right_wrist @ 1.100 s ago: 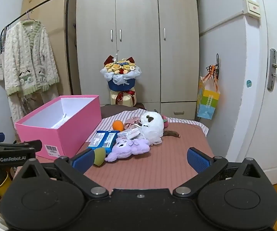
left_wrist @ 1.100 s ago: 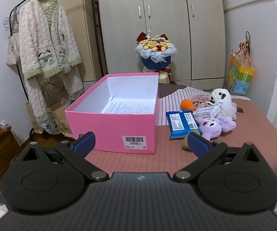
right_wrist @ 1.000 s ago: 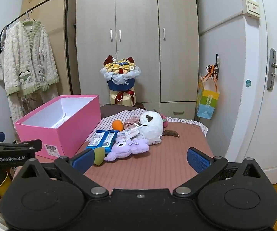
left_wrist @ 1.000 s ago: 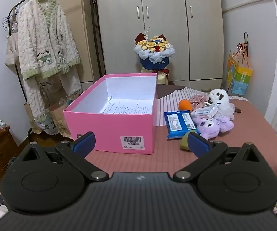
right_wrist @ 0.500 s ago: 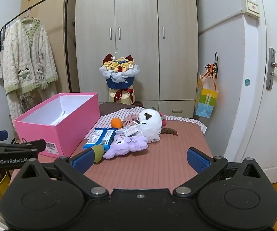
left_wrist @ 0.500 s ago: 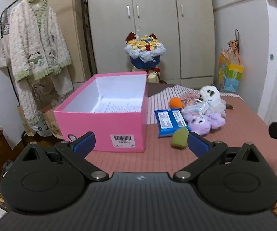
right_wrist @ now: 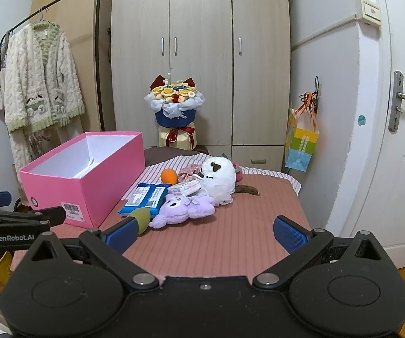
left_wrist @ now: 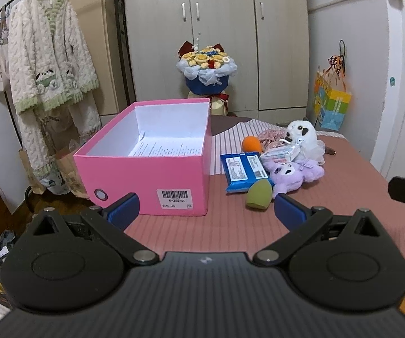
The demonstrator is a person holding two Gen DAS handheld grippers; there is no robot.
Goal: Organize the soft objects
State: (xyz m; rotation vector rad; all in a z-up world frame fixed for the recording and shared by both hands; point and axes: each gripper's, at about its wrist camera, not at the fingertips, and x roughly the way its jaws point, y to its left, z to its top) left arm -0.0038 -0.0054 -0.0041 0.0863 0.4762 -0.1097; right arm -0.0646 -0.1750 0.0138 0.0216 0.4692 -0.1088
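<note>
With both grippers, left (left_wrist: 205, 208) and right (right_wrist: 203, 233), spread empty short of the toys (right_wrist: 185, 211) piled beside the open pink box (left_wrist: 151, 174), you're at the approach; next, probably pinch one.

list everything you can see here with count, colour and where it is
box: 1, pink outside and white inside, open, left part of the table, printed sheet inside
table: 1, reddish-brown striped cover
purple plush: 1, lilac, table centre, near side of the pile
white plush: 1, white, behind the purple one
blue packet: 1, blue, right of the box
green sponge: 1, olive, nearest edge of the pile
orange ball: 1, orange, far side
small pack: 1, pale, atop the pile
bouquet: 1, yellow and blue, by the wardrobe
robe: 1, cream and green, on the rack
gift bag: 1, multicoloured, hanging right
left gripper: open, empty
right gripper: open, empty
</note>
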